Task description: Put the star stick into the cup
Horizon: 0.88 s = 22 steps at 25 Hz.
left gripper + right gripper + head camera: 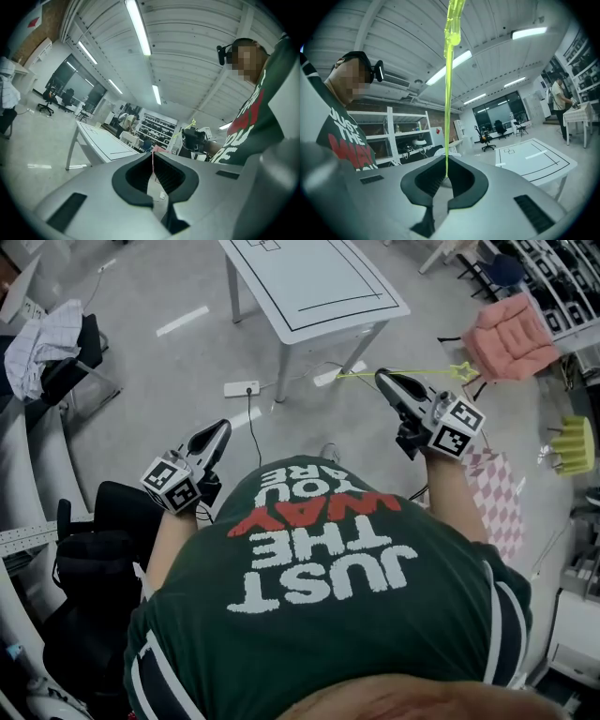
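The star stick (441, 371) is a thin yellow-green rod with a small star at its far end. My right gripper (382, 378) is shut on it near the other end and holds it out at chest height. In the right gripper view the stick (449, 93) rises straight up from the closed jaws of the right gripper (446, 176). My left gripper (222, 429) hangs shut at my left side, with nothing seen sticking out of it. The left gripper view shows the jaws of the left gripper (153, 161) together, and the right gripper (194, 138) with the stick beyond. No cup is visible in any view.
A white table (309, 287) stands ahead on the grey floor, with a power strip (242, 388) beside its leg. A pink cushioned chair (511, 334) and a yellow-green object (574, 444) are at the right. A checkered bag (497, 493) is below them. A black chair (94, 531) is at the left.
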### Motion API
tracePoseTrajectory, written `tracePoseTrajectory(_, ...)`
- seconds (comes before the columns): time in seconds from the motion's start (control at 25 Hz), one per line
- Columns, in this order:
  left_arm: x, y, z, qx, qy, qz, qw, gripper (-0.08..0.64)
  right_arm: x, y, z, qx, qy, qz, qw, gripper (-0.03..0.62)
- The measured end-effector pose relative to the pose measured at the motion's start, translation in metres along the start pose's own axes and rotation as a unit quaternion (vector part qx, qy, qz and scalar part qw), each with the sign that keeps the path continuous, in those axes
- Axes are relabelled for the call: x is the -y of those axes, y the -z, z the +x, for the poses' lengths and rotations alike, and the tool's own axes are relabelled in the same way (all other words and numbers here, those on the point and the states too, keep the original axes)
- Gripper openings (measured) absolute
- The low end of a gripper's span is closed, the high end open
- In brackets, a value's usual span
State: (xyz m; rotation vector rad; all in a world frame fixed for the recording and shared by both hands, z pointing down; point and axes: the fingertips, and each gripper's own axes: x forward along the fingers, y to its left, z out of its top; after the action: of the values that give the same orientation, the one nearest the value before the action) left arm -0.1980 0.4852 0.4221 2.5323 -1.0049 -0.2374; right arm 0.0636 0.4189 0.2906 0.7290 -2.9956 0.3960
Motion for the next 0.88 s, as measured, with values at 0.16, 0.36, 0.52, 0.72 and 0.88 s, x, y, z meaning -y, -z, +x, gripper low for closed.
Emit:
tracePoseTrajectory(0.16,-0.005,0.002,0.089,-0.012,-0.008,0.01,0.9998,0.017,0.089,-0.013,-0.034,0.016,0.001,0.0,1.0,0.043)
tracePoseTrajectory(0.36,0.0,-0.013,0.235,-0.007,-0.02,0.008,0.9997,0.017,0.218,-0.047,-0.078,0.026,-0.013,-0.001,1.0,0.042)
tracePoseTrajectory(0.52,0.011,-0.036,0.345,-0.005,-0.008,0.022,0.9997,0.017,0.305,-0.074,-0.104,0.029,-0.031,0.0,0.999,0.043)
tracePoseTrajectory(0.72,0.012,-0.05,0.422,-0.01,-0.01,0.033,0.9994,0.018,0.372,-0.087,-0.115,0.024,-0.047,0.004,0.999,0.043)
tracePoseTrajectory(0.88,-0.005,-0.046,0.449,-0.014,-0.026,0.017,0.9994,0.017,0.404,-0.092,-0.112,0.016,-0.055,0.008,0.998,0.043)
